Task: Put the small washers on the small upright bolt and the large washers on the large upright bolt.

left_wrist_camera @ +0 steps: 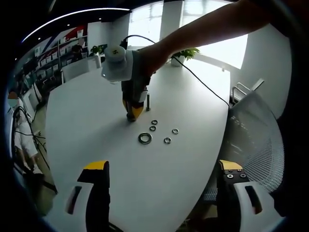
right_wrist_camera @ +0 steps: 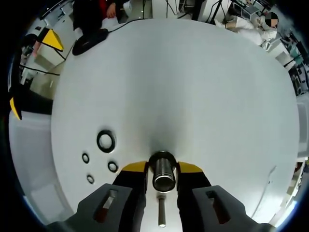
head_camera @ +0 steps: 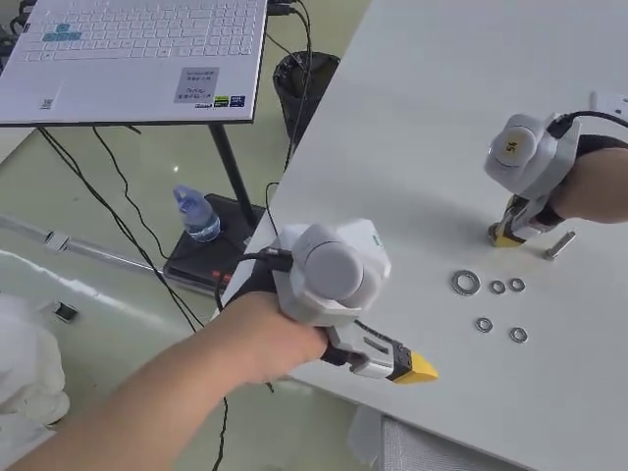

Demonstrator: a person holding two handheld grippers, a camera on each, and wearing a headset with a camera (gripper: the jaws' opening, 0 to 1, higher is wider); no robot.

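Right gripper [right_wrist_camera: 162, 167] clamps the large bolt [right_wrist_camera: 163, 180] against the table [right_wrist_camera: 193, 72] (washers [right_wrist_camera: 105, 141] lie nearby, untouched).

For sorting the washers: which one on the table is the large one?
The leftmost washer in the head view, clearly wider than the other four.

white domed yellow-tipped left gripper [head_camera: 416, 367] and right gripper [head_camera: 507, 235], black cables [head_camera: 594, 115]

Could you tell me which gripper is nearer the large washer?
Right. The right gripper sits just beyond the large washer; the left gripper hangs farther off, at the table edge.
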